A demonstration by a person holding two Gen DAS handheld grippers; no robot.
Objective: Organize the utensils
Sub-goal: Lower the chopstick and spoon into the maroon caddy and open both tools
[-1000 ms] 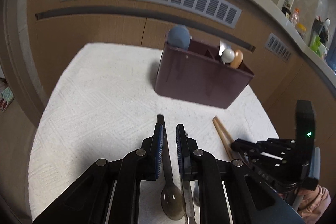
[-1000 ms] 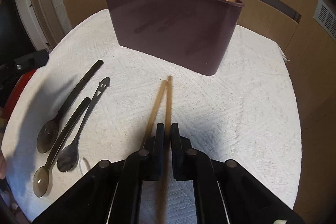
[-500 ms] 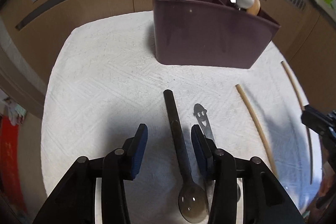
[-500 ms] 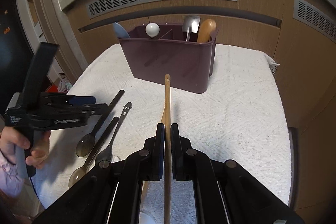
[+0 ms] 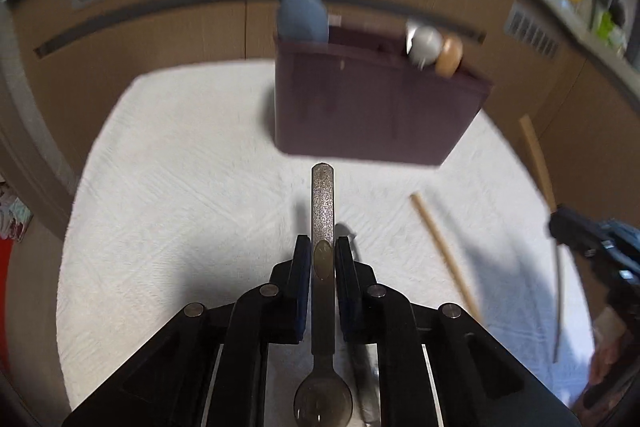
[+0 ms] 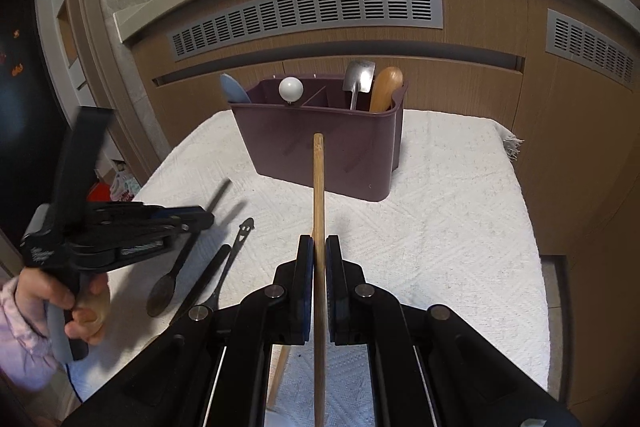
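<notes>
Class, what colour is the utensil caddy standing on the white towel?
The utensil caddy is dark purple-brown, a plum shade. It shows best in the right wrist view, which is sharp.

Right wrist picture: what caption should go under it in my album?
Right gripper shut on a wooden chopstick aimed at the maroon utensil caddy on the white towel.

Your left gripper [image 5: 322,259] has just closed on a spoon handle [image 5: 322,203]; your right gripper [image 6: 319,259] clamps a chopstick [image 6: 318,187].
</notes>
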